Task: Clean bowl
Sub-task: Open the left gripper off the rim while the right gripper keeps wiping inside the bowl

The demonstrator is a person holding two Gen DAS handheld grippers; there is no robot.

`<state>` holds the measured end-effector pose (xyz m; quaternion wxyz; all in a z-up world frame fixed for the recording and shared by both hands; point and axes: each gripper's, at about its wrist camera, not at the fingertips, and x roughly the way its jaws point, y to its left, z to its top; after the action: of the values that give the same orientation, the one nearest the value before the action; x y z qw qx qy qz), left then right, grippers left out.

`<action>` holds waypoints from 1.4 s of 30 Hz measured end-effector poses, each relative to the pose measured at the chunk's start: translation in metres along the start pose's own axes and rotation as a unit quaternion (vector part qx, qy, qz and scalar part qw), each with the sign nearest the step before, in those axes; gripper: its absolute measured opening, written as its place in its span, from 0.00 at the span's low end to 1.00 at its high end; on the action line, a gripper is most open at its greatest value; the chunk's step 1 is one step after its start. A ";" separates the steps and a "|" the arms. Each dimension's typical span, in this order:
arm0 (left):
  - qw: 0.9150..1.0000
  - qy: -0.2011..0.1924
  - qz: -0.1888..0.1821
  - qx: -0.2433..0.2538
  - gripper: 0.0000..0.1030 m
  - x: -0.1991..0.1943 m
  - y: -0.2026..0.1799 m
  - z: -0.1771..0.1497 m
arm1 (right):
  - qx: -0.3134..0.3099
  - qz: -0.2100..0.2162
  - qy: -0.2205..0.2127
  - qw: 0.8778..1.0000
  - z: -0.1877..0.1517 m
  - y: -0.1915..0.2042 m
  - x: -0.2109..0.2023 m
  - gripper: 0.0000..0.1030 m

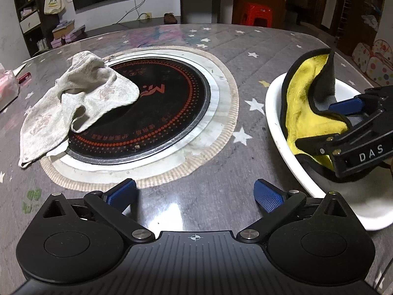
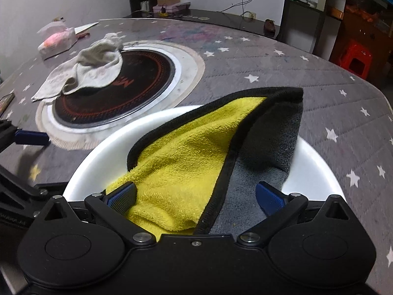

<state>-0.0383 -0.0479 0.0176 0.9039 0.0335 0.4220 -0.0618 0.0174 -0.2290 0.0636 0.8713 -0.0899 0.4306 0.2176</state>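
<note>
Right hand-held gripper [image 2: 195, 198] over cloth [image 2: 186, 162] — bowl [image 2: 103, 147] floor hidden

The bowl [image 2: 316, 169] is plain white. The cloth [image 2: 181, 162] in it is yellow on one side and grey on the other, with a black edge. The table cover [image 1: 258, 46] is grey with white stars. The round hob [image 1: 157, 113] is black with rings of red dots. The rag [image 1: 81, 98] is dirty white. The gripper pads [image 1: 267, 199] are blue.
</note>
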 end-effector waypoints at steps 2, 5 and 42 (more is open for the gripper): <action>1.000 -0.005 -0.003 -0.002 1.00 0.003 0.003 0.003 | -0.003 -0.002 -0.003 1.000 0.001 -0.002 0.001 1.00; 1.000 -0.013 -0.008 -0.005 1.00 0.007 0.008 0.007 | -0.007 0.000 -0.003 1.000 0.000 -0.003 0.000 1.00; 0.995 -0.090 -0.033 0.000 1.00 0.024 0.024 0.000 | 0.002 -0.004 0.022 1.000 -0.003 0.009 -0.006 1.00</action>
<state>-0.0196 -0.0266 -0.0001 0.9357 0.0133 0.3395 -0.0945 0.0077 -0.2238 0.0668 0.8627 -0.0950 0.4498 0.2109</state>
